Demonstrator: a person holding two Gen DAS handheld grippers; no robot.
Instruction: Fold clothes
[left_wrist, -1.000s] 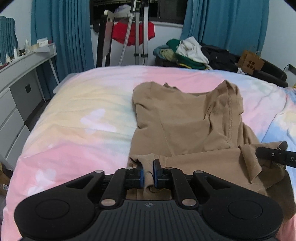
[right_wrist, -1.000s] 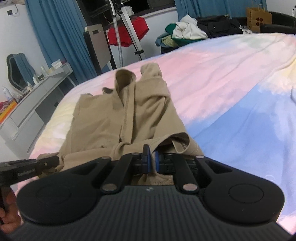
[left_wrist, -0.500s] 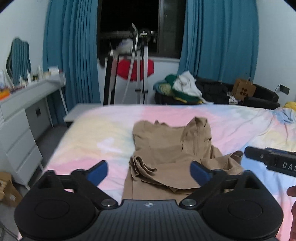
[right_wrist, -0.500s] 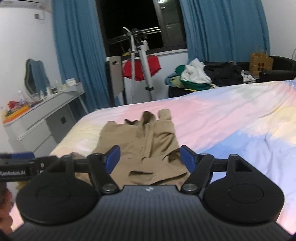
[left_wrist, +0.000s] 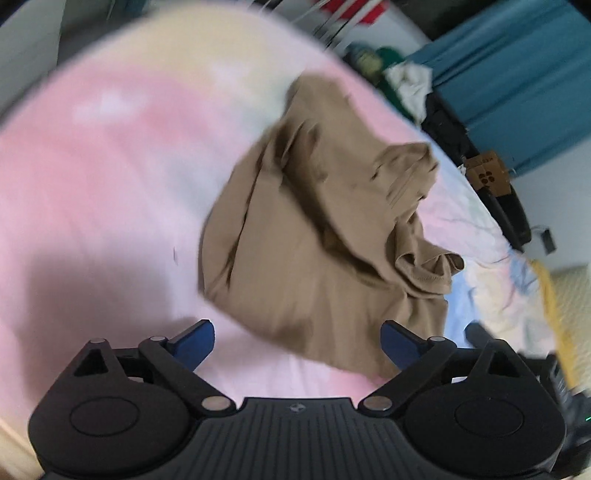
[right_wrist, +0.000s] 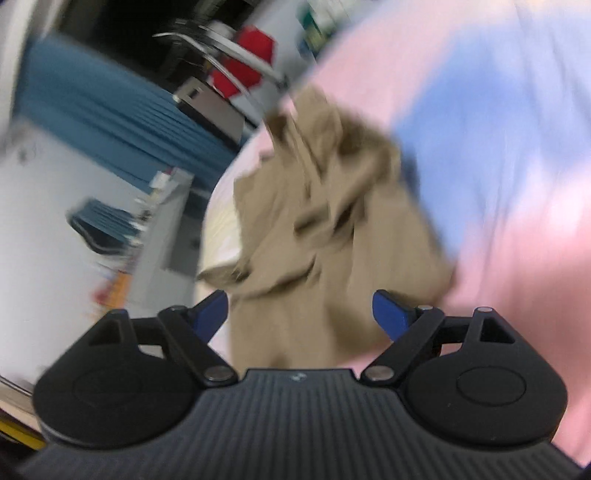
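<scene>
Nearest, left gripper (left_wrist: 297, 341): blue pads wide apart, closing slightly, gripping nothing. Right gripper (right_wrist: 299, 314): pads spread, opening further, cloth behind the gap, unpinched. Beyond, toward 12 o'clock: tan garment (left_wrist: 321, 229) crumpled on the pastel bedspread (left_wrist: 110, 166). Farther, at 1 o'clock: clothes heap (left_wrist: 399, 79), teal curtain (left_wrist: 517, 85).

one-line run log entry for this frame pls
left claw: closing, empty | right claw: opening, empty | tan shirt: rumpled on bedspread, ungripped
</scene>
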